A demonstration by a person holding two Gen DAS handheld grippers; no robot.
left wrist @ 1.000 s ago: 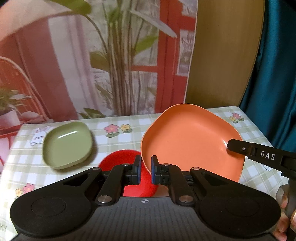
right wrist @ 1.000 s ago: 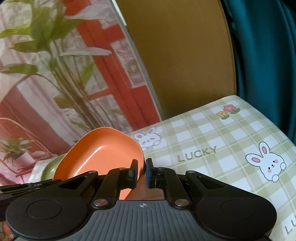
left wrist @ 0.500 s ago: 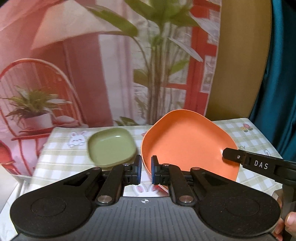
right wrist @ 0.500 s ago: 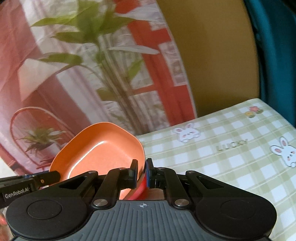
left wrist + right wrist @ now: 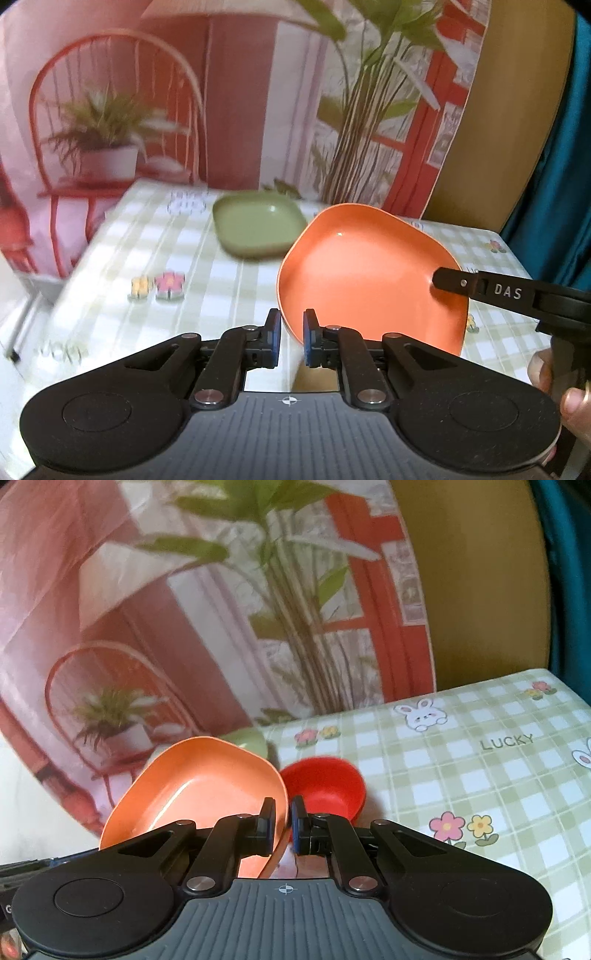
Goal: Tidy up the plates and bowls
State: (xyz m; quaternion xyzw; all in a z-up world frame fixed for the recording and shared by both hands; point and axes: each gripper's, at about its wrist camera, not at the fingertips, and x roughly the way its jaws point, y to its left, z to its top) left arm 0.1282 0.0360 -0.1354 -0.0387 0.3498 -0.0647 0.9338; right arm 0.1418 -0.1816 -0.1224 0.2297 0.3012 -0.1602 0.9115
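Observation:
Both grippers hold one orange plate (image 5: 362, 273) above the table. My left gripper (image 5: 291, 334) is shut on its near left rim. My right gripper (image 5: 282, 821) is shut on its right rim; the plate shows tilted in the right wrist view (image 5: 199, 786). The right gripper's finger (image 5: 480, 290) shows on the plate's right edge in the left wrist view. A green square plate (image 5: 258, 225) lies flat on the table beyond the orange one; only its edge (image 5: 251, 738) shows in the right wrist view. A red bowl (image 5: 325, 786) sits on the table just right of the orange plate.
The table has a green checked cloth (image 5: 461, 775) with bunnies, flowers and "LUCKY". A printed backdrop with plants and a chair (image 5: 221, 92) stands behind. A brown panel (image 5: 472, 583) and teal curtain (image 5: 554, 166) are at the right. The table's left edge (image 5: 74, 266) is near.
Both grippers have carried the orange plate up and to the left. The red bowl has come out from under it in the right view, and the green plate now sits nearer the middle.

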